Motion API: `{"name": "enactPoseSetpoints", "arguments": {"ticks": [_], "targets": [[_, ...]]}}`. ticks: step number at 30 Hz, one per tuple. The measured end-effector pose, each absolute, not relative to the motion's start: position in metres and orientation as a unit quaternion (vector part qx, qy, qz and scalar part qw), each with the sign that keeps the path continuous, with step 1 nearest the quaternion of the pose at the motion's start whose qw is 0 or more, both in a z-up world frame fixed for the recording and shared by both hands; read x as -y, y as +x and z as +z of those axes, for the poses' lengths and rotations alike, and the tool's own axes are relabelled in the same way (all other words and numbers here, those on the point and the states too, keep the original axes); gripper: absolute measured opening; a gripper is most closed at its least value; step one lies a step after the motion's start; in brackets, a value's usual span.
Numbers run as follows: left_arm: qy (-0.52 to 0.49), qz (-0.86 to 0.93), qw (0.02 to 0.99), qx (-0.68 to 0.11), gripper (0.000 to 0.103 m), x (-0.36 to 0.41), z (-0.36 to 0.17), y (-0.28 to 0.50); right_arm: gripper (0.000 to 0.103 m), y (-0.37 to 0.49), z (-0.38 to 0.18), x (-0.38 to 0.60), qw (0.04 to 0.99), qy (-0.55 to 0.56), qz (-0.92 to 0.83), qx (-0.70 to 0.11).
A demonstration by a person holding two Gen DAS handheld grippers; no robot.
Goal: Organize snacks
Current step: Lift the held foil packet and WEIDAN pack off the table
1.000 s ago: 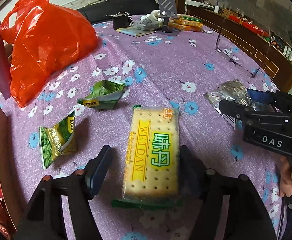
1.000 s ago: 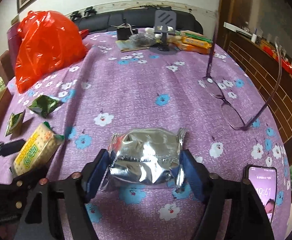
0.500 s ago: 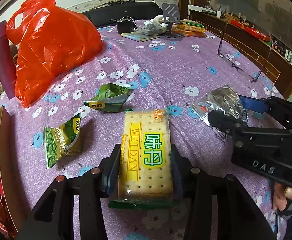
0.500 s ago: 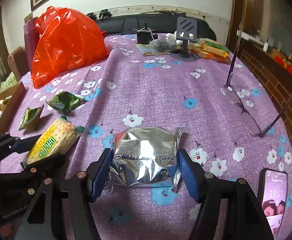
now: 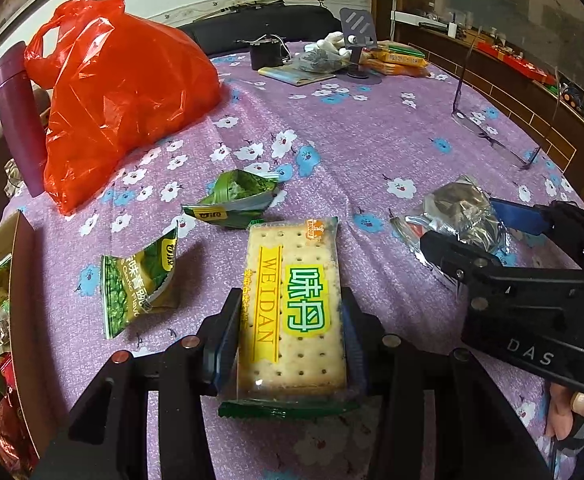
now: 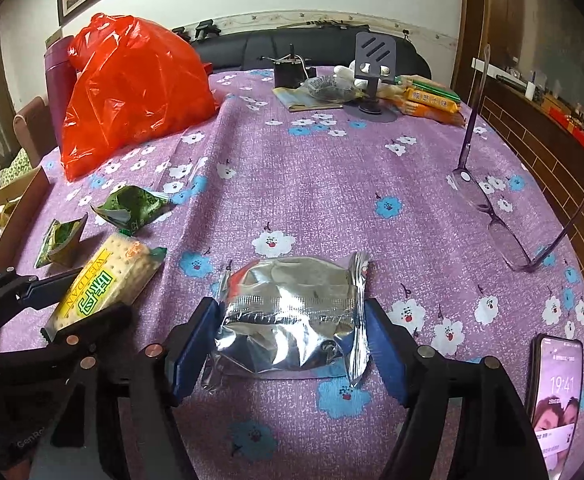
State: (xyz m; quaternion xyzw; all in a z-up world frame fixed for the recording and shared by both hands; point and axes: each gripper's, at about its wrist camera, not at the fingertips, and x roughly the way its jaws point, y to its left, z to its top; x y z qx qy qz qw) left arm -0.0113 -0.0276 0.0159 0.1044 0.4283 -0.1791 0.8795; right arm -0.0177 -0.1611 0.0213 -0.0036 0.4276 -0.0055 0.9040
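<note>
A WEIDAN cracker pack (image 5: 292, 264) lies flat on the purple flowered tablecloth. My left gripper (image 5: 291, 308) is shut on it, with a pad pressed against each long side. To its right a crinkled silver foil packet (image 6: 287, 292) lies between the blue pads of my right gripper (image 6: 289, 308). Those jaws are opening and stand just outside the packet's sealed ends. In the left wrist view the silver packet (image 5: 460, 208) and the right gripper's fingers (image 5: 452, 248) show at the right edge. Two green pea packets (image 5: 135, 284) (image 5: 235, 196) lie left of and beyond the crackers.
A cardboard box (image 5: 25, 264) holding snacks stands at the table's left edge. A red plastic bag (image 5: 119, 108) and a purple bottle (image 5: 15, 120) stand at the back left. Purple glasses (image 6: 492, 204) and a lit phone (image 6: 556, 392) lie to the right, with a phone stand (image 6: 372, 64) and orange packs far back.
My left gripper's jaws closed in from wide apart onto the cracker pack's sides. The right jaws narrowed slightly around the silver packet, then widened again. Both hands stayed in place.
</note>
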Motion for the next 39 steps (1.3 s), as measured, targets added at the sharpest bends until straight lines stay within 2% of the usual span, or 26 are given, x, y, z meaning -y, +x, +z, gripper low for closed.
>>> {"name": "enactPoseSetpoints", "arguments": {"ticks": [8,12,16,17,22,25,39], "targets": [[0.104,-0.177,0.880,-0.428,0.048,0.027,0.016,-0.011,0.080,-0.017,0.020,0.160,0.901,-0.009,-0.007,-0.434],[0.097,-0.162,0.882,-0.432,0.062,0.023,0.016,-0.009,0.085,-0.014,0.016,0.161,0.894,-0.004,-0.007,-0.448],[0.078,-0.156,0.880,-0.443,0.071,0.016,0.014,-0.005,0.089,-0.014,0.014,0.161,0.892,-0.009,-0.020,-0.452],[0.075,-0.154,0.879,-0.445,0.073,0.014,0.013,-0.004,0.092,-0.014,0.013,0.163,0.890,-0.005,-0.023,-0.455],[0.067,-0.123,0.879,-0.457,0.096,0.007,0.010,-0.002,0.101,-0.015,0.012,0.168,0.888,-0.008,-0.047,-0.457],[0.055,-0.115,0.880,-0.458,0.103,0.003,0.008,-0.003,0.102,-0.014,0.011,0.173,0.887,0.008,-0.040,-0.460],[0.050,-0.113,0.885,-0.449,0.103,0.001,0.007,-0.005,0.102,-0.014,0.010,0.172,0.887,0.006,-0.042,-0.460]]}}
